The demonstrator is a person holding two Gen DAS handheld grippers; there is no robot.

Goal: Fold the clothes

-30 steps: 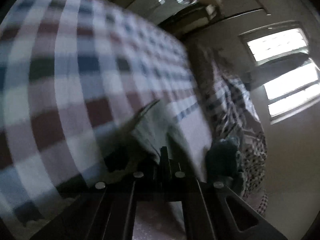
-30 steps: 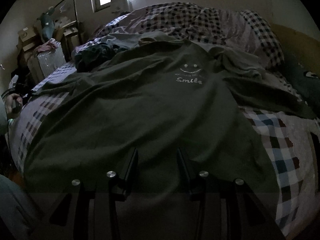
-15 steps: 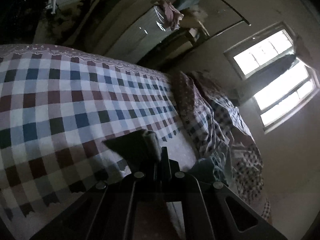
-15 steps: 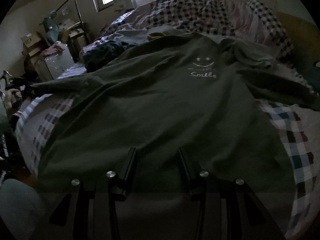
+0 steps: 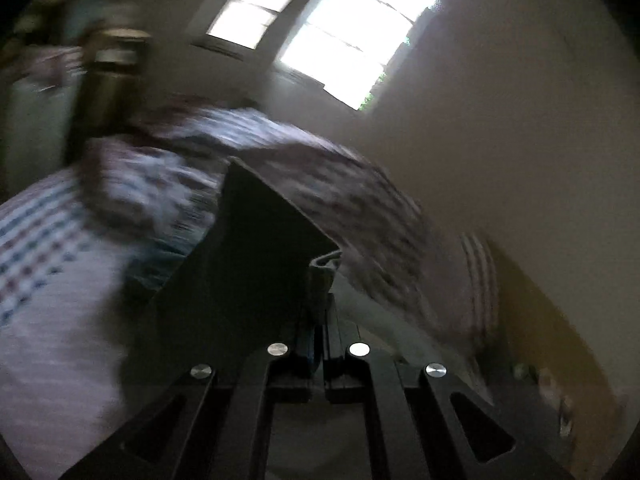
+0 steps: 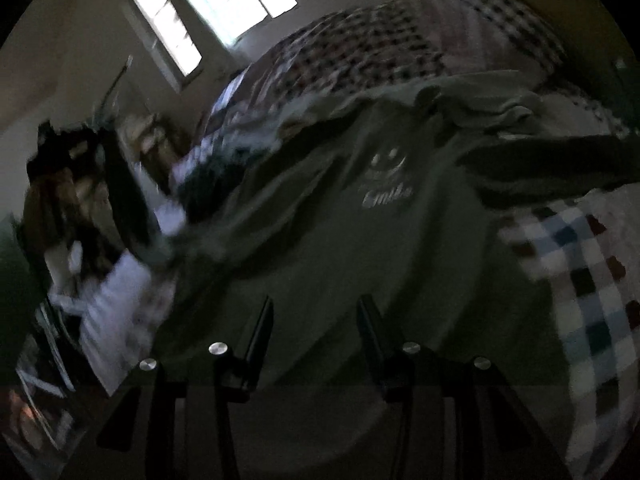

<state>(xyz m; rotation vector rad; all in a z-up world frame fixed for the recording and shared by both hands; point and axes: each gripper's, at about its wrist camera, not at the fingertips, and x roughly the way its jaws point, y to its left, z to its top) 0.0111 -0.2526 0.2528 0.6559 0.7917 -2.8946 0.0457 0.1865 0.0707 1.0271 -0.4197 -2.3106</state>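
On the checked bedspread (image 6: 592,280), the dark green T-shirt with a white smile print (image 6: 360,248) is lying spread flat; the left gripper (image 5: 320,280) is pinching its sleeve tight, lifting it to fold inward, while the right gripper (image 6: 316,320), jaws just widening, is gripping nothing

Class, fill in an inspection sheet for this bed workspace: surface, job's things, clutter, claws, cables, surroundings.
Surface: bed with checked sheet, partly covered.
Job's things: dark green T-shirt spread flat, smiley print up; one edge lifted by the left claw.
Clutter: rumpled clothes and checked quilt at the far end.
Claws: left claw shut on a T-shirt edge; right claw open over the shirt, jaws just opening, nothing between them.
Cables: nothing seen.
Surroundings: bright window, bare wall; blurred furniture at left.
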